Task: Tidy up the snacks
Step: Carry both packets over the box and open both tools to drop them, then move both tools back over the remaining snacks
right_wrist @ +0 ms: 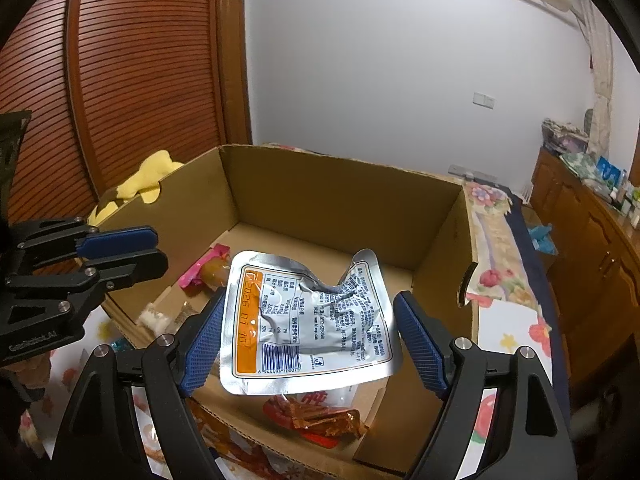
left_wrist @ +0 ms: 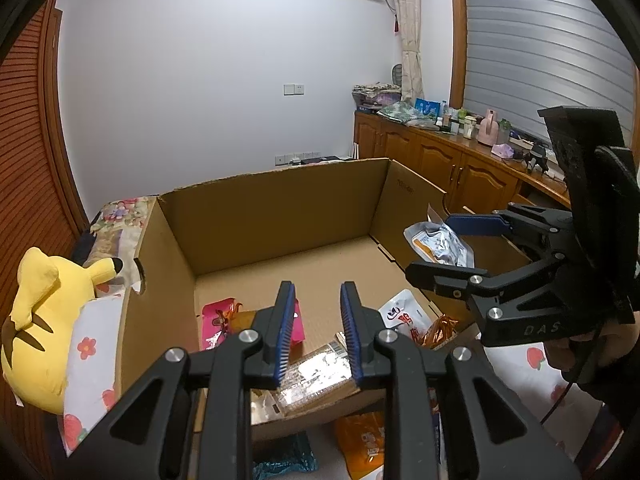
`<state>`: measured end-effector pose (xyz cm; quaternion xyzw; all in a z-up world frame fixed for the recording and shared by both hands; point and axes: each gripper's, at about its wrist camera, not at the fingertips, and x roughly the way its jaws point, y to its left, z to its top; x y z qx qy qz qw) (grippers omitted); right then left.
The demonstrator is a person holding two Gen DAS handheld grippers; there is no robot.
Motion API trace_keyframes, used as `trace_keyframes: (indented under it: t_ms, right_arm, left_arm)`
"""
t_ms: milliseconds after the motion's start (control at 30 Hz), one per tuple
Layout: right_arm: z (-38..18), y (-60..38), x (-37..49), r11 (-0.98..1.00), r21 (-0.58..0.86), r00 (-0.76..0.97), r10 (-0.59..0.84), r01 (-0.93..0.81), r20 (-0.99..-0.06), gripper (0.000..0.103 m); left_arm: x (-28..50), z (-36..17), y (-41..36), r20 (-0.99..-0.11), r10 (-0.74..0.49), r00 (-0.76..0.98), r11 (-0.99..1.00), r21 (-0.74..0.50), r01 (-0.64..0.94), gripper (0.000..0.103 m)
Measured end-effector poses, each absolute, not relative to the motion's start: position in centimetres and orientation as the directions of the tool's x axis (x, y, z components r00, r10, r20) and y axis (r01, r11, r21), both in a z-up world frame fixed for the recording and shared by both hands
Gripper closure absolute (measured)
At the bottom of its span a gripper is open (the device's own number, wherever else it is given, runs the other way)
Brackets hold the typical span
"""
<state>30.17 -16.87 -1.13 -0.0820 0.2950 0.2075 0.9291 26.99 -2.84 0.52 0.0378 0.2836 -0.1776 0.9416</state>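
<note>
An open cardboard box [left_wrist: 280, 208] [right_wrist: 344, 196] holds snacks: a pink packet [left_wrist: 218, 320] [right_wrist: 200, 270], a clear brown-edged packet [left_wrist: 316, 376], and a white and red packet [left_wrist: 404, 316] [right_wrist: 316, 412]. My right gripper [right_wrist: 308, 332] [left_wrist: 448, 248] is open over the box's right side, and a silver and orange foil pouch [right_wrist: 312, 320] [left_wrist: 440, 242] sits loose between its fingers, its edges short of the right pad. My left gripper [left_wrist: 318, 332] [right_wrist: 128, 256] is open and empty above the clear packet.
A yellow plush toy [left_wrist: 44, 316] [right_wrist: 140, 184] lies left of the box on the floral bedding [left_wrist: 96, 352]. An orange packet [left_wrist: 364, 440] and a teal packet [left_wrist: 288, 456] lie in front of the box. A wooden cabinet [left_wrist: 460, 168] with clutter stands at the right.
</note>
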Motion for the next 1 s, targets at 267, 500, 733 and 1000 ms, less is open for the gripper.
trace_keyframes:
  t_ms: [267,500,733,1000]
  right_arm:
    - [-1.2,-16.8,30.3,0.905,-0.039,0.741,0.320,-0.423,-0.590,0.017]
    - [-0.4,-17.0,28.4,0.902,-0.040,0.745,0.330,-0.430,-0.579,0.017]
    - [0.9,-16.8,24.2,0.892,-0.071,0.754,0.333,-0.447,-0.566,0.018]
    - [-0.7,-16.6,19.8,0.887,-0.066,0.742,0.339,-0.457,-0.578,0.019]
  left_arm:
    - [25.9,0.6,-2.6,-0.544,-0.310,0.780,0.935,-0.027,0.353,0.080]
    - [23.8,1.0,-2.2,-0.536,-0.311,0.785,0.936,-0.029,0.351,0.076]
    - [20.3,1.1,-1.6,-0.526,-0.321,0.787,0.933,-0.035,0.358,0.071]
    - [16.8,-0.9,-1.6,-0.547,-0.313,0.776,0.933,-0.023,0.360,0.066]
